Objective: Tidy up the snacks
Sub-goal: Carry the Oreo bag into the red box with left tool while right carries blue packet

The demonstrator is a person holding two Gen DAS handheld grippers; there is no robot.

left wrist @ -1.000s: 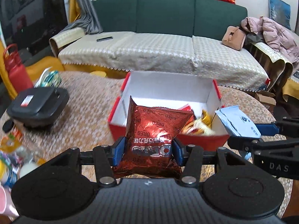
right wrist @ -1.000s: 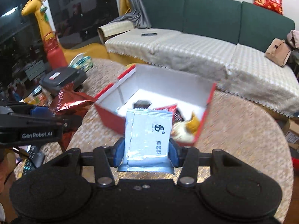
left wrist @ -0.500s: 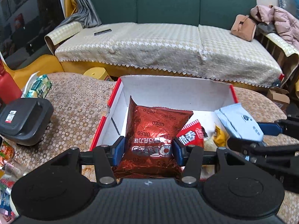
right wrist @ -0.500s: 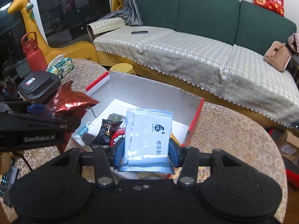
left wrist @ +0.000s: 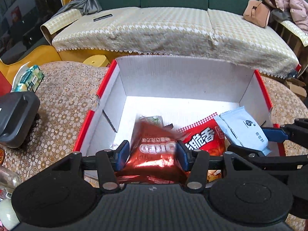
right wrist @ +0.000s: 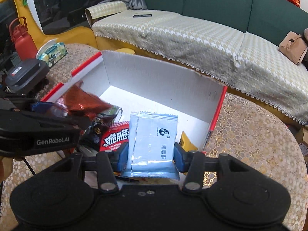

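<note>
A red box with white inside point(left wrist: 179, 80) stands on the table; it also shows in the right wrist view point(right wrist: 154, 77). My left gripper point(left wrist: 153, 152) is over its near edge, with the red Oreo bag point(left wrist: 156, 148) between its fingers; the bag is blurred and tipping forward into the box. My right gripper point(right wrist: 152, 155) is shut on a pale blue packet point(right wrist: 153, 140) above the box's near right part. Inside lie a red snack bag point(left wrist: 204, 136), a green packet point(left wrist: 152, 119) and a yellow packet point(right wrist: 185, 141).
A black case point(left wrist: 15, 119) and a tissue pack point(left wrist: 27, 79) sit on the table to the left. A red bottle point(right wrist: 22, 40) stands further left. A green sofa with a cream cover point(left wrist: 163, 28) runs behind the table.
Both grippers moved forward over the box. The Oreo bag has dropped lower between the left fingers and tilts into the box. The blue packet stays held.
</note>
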